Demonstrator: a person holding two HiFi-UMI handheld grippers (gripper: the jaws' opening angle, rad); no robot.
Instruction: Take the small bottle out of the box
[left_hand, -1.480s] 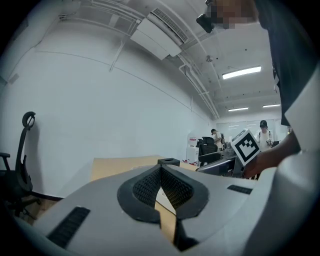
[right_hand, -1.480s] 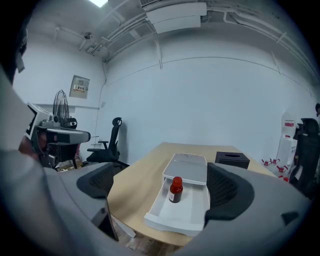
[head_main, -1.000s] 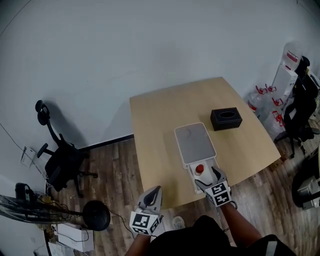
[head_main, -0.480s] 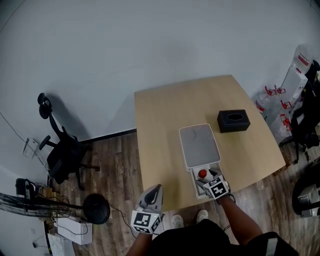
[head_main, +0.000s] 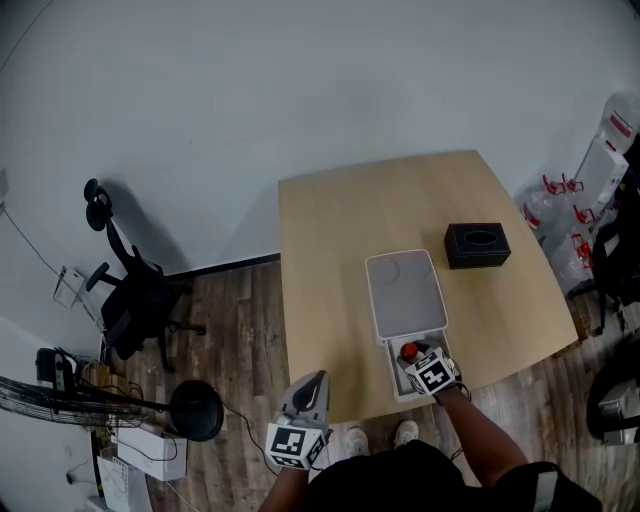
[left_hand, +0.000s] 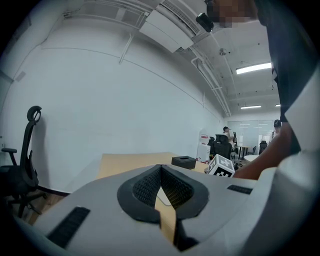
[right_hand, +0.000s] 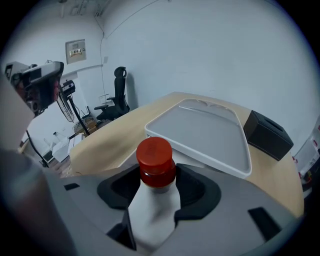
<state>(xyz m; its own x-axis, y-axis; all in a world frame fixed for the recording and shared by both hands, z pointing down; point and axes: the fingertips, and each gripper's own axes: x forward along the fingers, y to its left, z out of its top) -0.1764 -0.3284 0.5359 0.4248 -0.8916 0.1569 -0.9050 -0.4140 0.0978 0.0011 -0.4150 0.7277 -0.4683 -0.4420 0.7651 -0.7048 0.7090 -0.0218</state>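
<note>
Red-capped small bottle (right_hand: 155, 160) upright in box (head_main: 393, 374)

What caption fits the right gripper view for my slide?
Right gripper jaws closing around the red-capped small bottle, the box's grey lid behind.

Glossy red plastic bottle cap (right_hand: 155, 155); matt, probably plastic box lid (right_hand: 210, 131); smooth wood-look table (head_main: 340, 250).

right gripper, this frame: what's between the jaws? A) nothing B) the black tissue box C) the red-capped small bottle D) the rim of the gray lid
C: the right gripper view shows the small bottle, red cap up, between the jaws of the right gripper, which are closing with the pads against its neck.
</note>
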